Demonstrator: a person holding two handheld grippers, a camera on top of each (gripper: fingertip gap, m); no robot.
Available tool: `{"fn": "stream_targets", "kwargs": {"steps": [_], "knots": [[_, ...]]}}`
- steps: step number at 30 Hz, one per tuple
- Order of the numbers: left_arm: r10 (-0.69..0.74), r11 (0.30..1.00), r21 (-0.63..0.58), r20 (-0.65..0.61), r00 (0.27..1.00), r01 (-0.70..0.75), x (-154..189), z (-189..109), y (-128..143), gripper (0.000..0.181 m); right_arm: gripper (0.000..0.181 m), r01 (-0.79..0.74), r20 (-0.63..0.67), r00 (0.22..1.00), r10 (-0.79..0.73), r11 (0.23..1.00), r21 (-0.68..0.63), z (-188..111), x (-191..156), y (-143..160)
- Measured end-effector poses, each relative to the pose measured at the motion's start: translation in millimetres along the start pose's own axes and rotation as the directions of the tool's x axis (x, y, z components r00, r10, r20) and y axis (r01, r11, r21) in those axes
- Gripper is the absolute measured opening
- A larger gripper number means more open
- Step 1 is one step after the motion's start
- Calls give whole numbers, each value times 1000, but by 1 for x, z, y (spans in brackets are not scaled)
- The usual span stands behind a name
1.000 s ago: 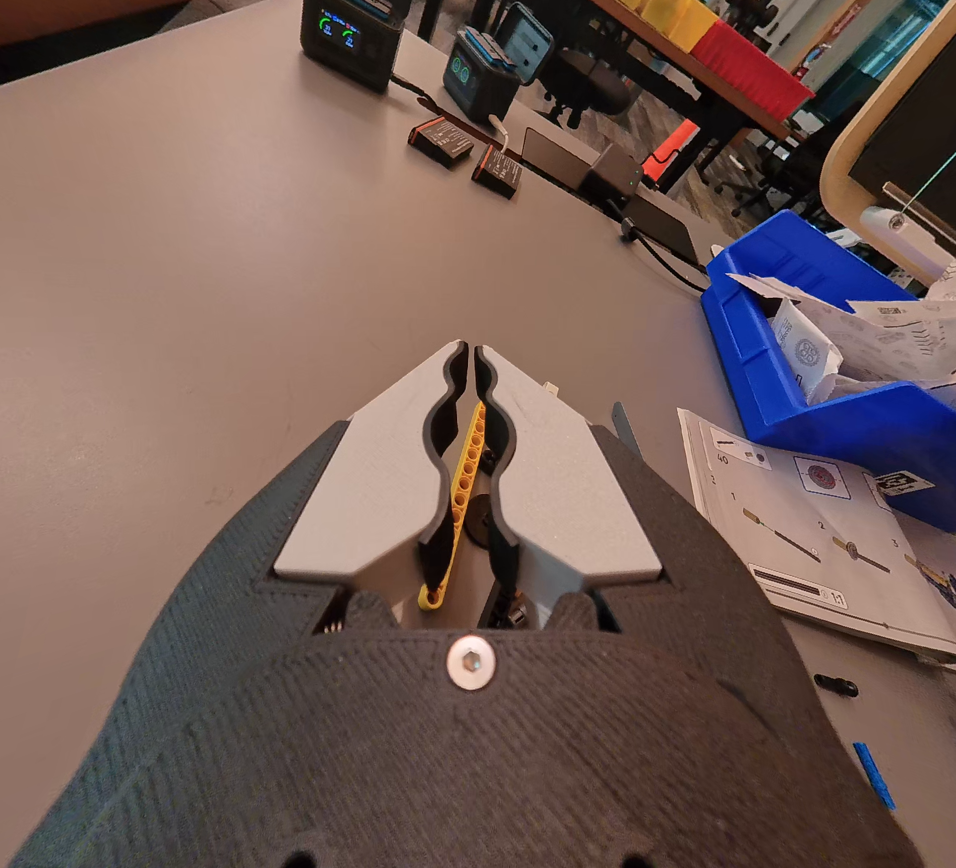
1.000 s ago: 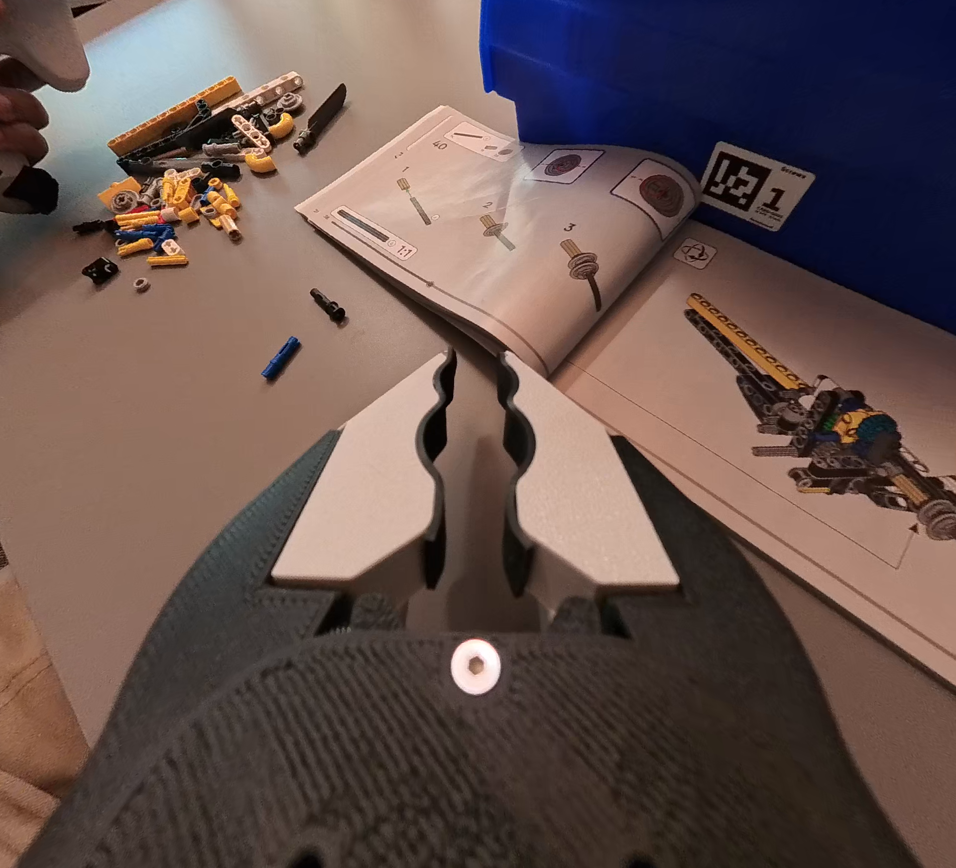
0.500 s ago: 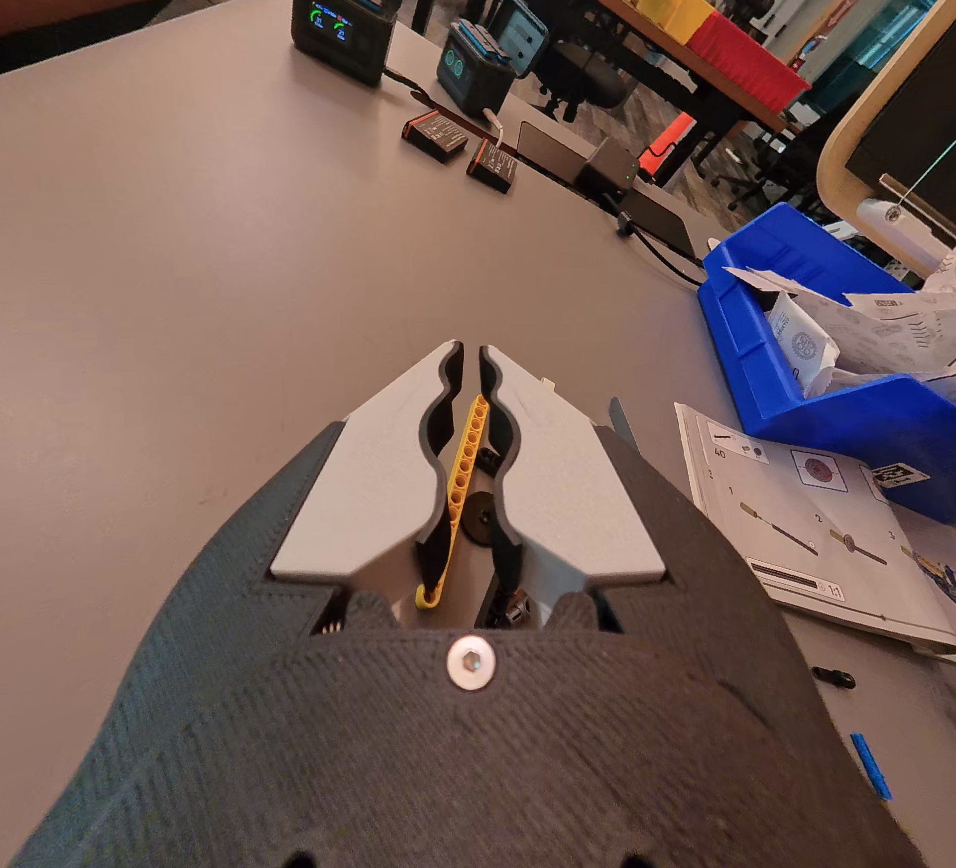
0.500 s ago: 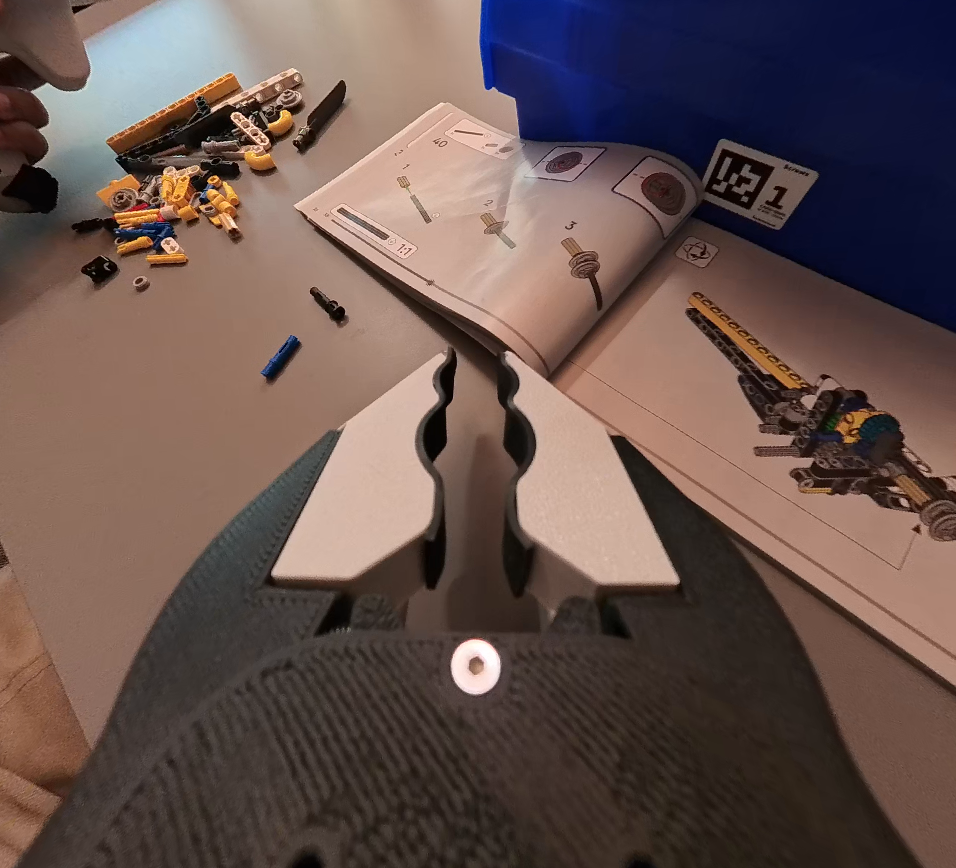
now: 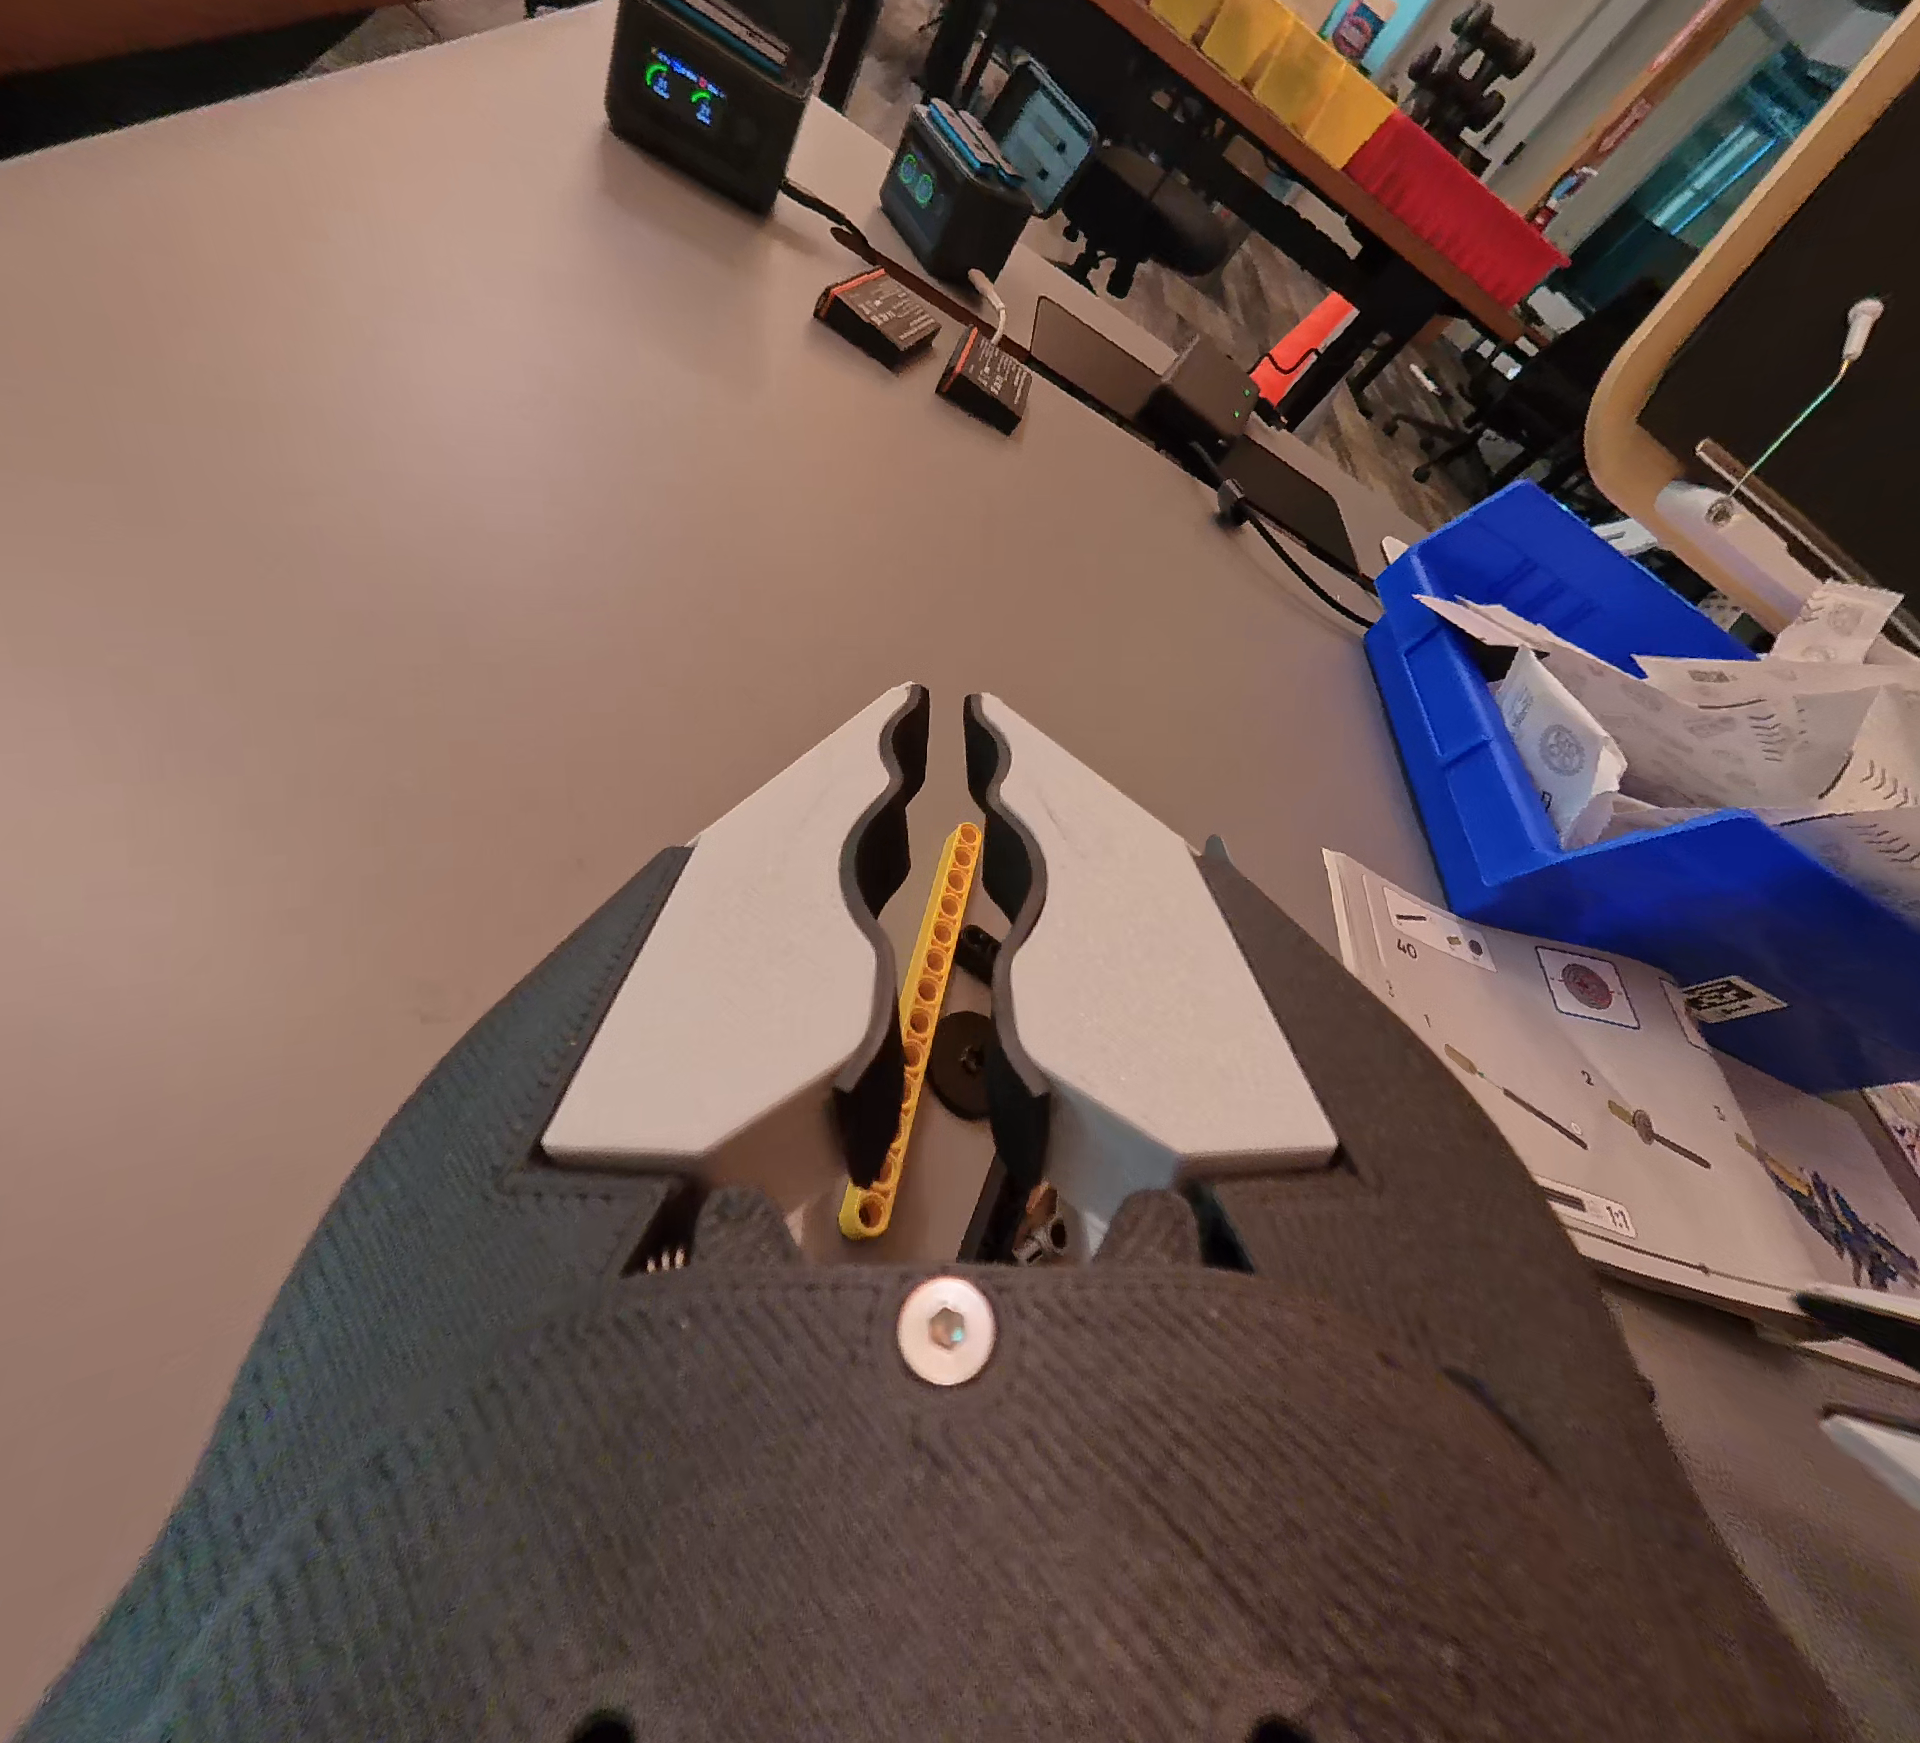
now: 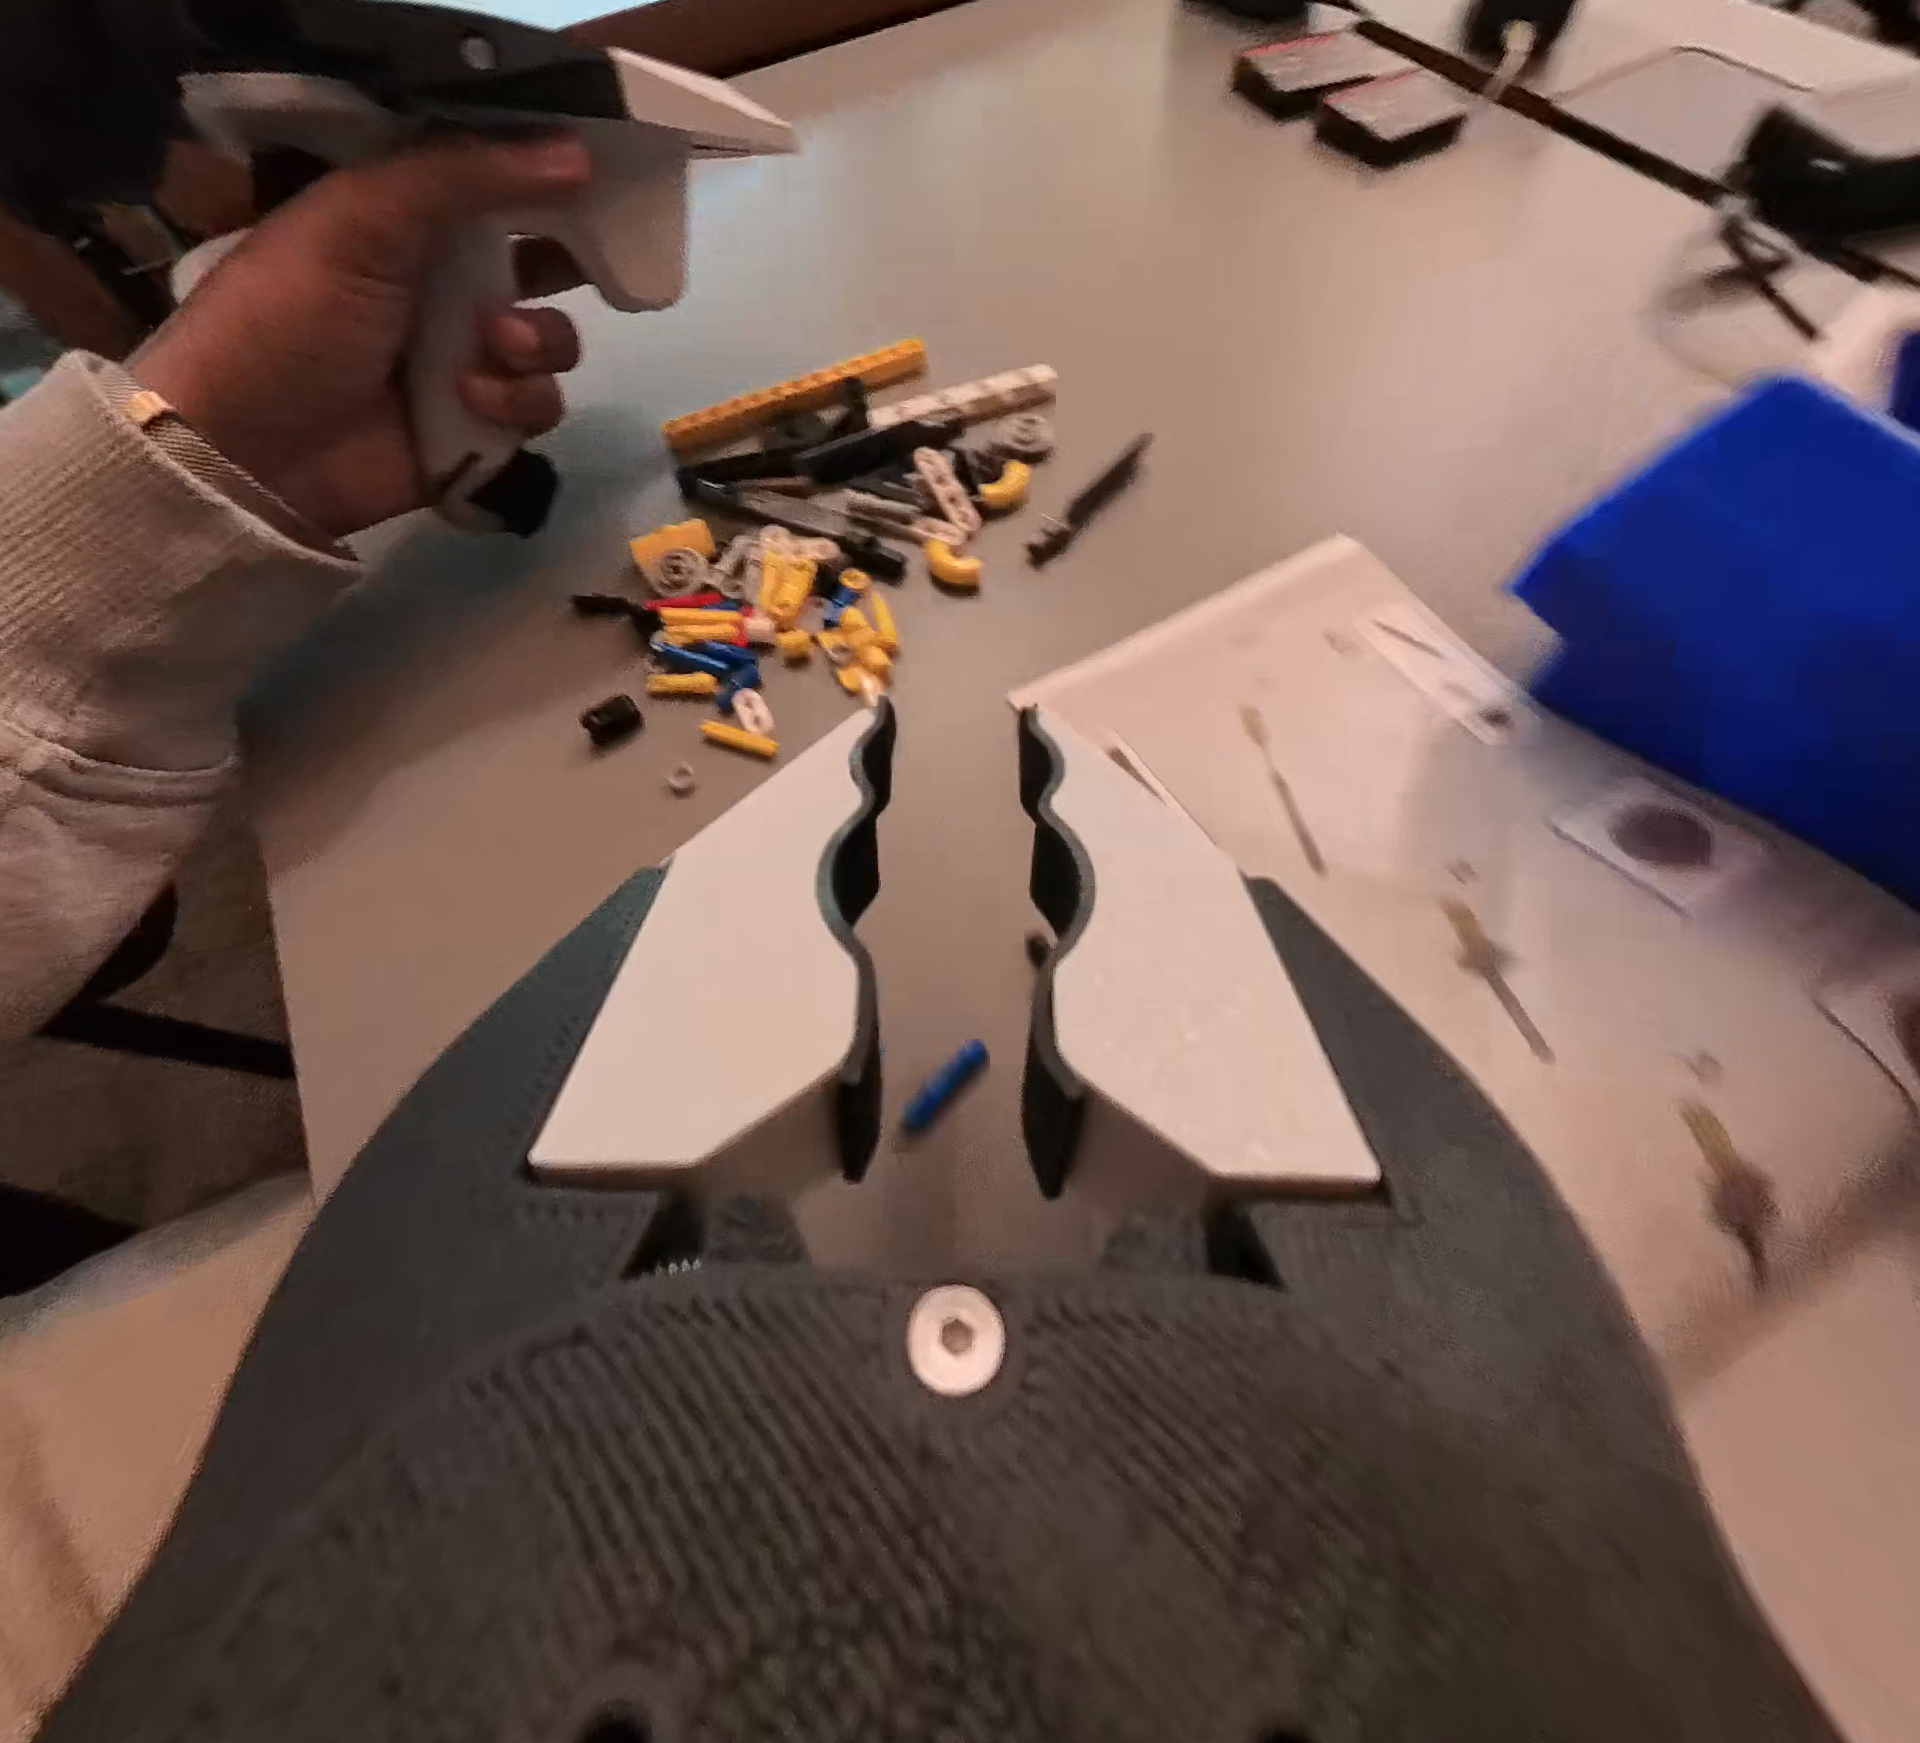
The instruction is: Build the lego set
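Observation:
My left gripper (image 5: 945, 696) is nearly shut and empty. It hovers over the table; a long yellow beam (image 5: 925, 1018) lying on the table shows through the gap between its jaws. The right wrist view shows it too (image 6: 769, 130), held by a hand above the pile of loose lego parts (image 6: 810, 592), with the yellow beam (image 6: 795, 392) at the pile's far edge. My right gripper (image 6: 951, 722) is open and empty, pointing at the pile. A small blue pin (image 6: 943, 1083) lies on the table under the gap between its jaws. This view is motion-blurred.
The open instruction booklet (image 6: 1299, 654) lies right of the pile, also in the left wrist view (image 5: 1558, 1070). A blue bin (image 5: 1662, 914) of paper stands behind it. Two battery chargers (image 5: 717, 104), loose batteries (image 5: 878, 320) and cables sit at the far table edge. My hands' fingertips stand some 25 cm from each other.
My right gripper has swung left from the booklet toward the parts pile and now sits over the blue pin, jaws slightly wider. My left gripper has shifted only a little.

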State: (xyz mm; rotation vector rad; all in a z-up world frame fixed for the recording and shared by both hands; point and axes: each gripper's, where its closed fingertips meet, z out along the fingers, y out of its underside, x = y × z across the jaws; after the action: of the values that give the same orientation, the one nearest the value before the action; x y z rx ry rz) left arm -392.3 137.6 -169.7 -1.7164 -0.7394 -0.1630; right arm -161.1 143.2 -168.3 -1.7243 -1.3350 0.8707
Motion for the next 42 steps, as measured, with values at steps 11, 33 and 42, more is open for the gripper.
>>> {"fn": "stream_targets", "kwargs": {"steps": [11,33,42], "knots": [[-127,991,45,-48,991,129,-14,-3,-20,8,23,302,183,945,-272,939,-166,106,-65,-18],[-277,952,106,-98,956,287,-28,-13,-38,9,13,298,252,941,-224,902,-311,153,-76,-3],[-273,954,100,-98,957,282,-26,-11,-37,9,7,234,125,969,-215,957,-168,126,-45,-46]]}}
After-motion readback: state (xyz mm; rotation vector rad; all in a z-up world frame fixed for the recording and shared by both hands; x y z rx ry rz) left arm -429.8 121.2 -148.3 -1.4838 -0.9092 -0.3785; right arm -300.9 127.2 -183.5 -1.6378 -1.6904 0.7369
